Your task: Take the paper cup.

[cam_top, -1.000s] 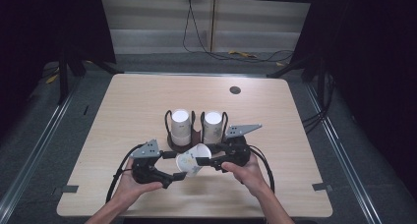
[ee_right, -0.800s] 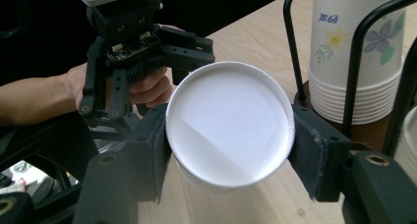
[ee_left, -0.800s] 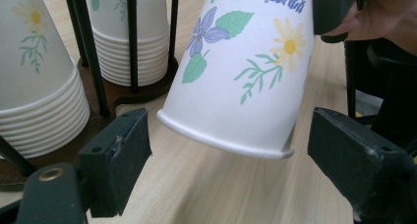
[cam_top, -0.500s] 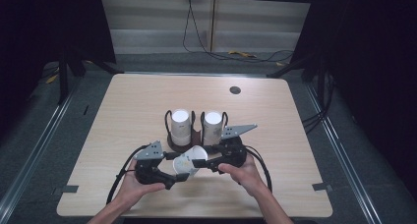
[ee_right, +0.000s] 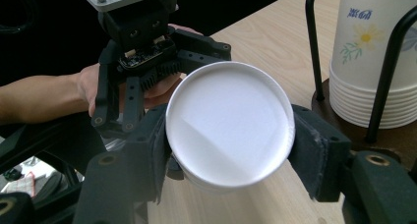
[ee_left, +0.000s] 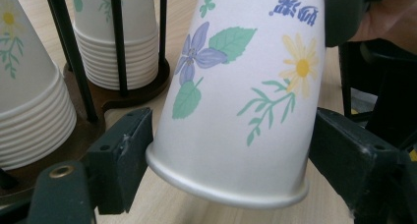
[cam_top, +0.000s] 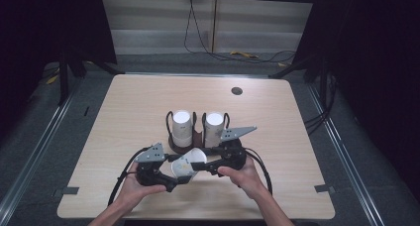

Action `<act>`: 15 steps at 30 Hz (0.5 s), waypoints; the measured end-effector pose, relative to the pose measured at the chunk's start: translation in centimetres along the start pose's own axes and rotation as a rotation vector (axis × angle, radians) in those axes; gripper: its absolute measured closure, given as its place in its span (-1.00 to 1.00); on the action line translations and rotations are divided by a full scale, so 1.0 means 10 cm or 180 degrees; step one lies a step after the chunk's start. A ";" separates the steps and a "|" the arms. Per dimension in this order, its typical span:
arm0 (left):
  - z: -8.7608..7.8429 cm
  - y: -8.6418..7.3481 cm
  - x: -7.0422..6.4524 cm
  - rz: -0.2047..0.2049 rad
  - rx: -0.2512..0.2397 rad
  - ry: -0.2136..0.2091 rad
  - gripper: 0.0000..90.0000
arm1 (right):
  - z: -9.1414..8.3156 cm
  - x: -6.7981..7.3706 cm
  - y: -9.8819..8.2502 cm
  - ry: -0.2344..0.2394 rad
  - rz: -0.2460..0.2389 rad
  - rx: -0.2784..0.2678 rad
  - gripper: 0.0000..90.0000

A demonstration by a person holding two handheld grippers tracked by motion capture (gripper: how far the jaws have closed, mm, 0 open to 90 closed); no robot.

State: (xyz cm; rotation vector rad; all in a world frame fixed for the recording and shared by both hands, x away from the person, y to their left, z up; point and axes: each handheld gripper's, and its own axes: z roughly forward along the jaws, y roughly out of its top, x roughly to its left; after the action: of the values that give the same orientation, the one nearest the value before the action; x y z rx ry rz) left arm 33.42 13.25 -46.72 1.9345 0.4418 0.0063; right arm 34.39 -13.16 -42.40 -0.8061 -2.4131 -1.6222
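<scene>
Here, view by view.

High view, table: a pale wooden table [cam_top: 148,102] carries a dark rack [cam_top: 198,137] near its middle, and the person's forearms come in from the bottom edge.
High view, stacks: two stacks of upturned paper cups stand in the rack, the left stack [cam_top: 182,127] and the right stack [cam_top: 213,128], just beyond the grippers.
High view, cup: a single paper cup [cam_top: 189,162] lies tilted between the two grippers, in front of the rack and just above the table.
High view, grippers: the left gripper [cam_top: 174,174] meets the cup from the left and the right gripper [cam_top: 204,161] from the right, each in a hand.

Left gripper view, cup: the flowered cup [ee_left: 241,96] leans across the frame, its rolled rim low and towards the camera.
Left gripper view, jaws: the left pad touches the cup's wall just above the rim; the right pad stands close beside it, and I cannot tell whether it presses.
Left gripper view, background: the cup stacks and the rack's black rods stand at the upper left.

Right gripper view, cup: the cup's white flat base [ee_right: 228,123] faces the camera.
Right gripper view, jaws: both pads are clamped on the cup's sides near the base.
Right gripper view, other hand: the left gripper [ee_right: 140,62] and its hand sit behind the cup.
</scene>
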 end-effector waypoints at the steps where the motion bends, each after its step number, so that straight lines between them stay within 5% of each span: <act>1: 0.01 0.00 0.00 -0.0001 -0.0005 -0.0004 -0.57 | -0.01 0.00 0.00 0.0006 -0.0001 -0.0003 -0.15; 15: 0.08 0.01 0.01 -0.0001 -0.0098 -0.0010 -0.59 | -0.03 0.00 0.02 -0.0020 -0.0036 -0.0054 -0.15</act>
State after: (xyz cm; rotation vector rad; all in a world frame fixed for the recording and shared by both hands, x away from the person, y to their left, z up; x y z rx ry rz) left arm 33.69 12.52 -46.96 1.9041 0.4376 0.0098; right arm 34.39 -13.36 -42.12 -0.8031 -2.4158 -1.6488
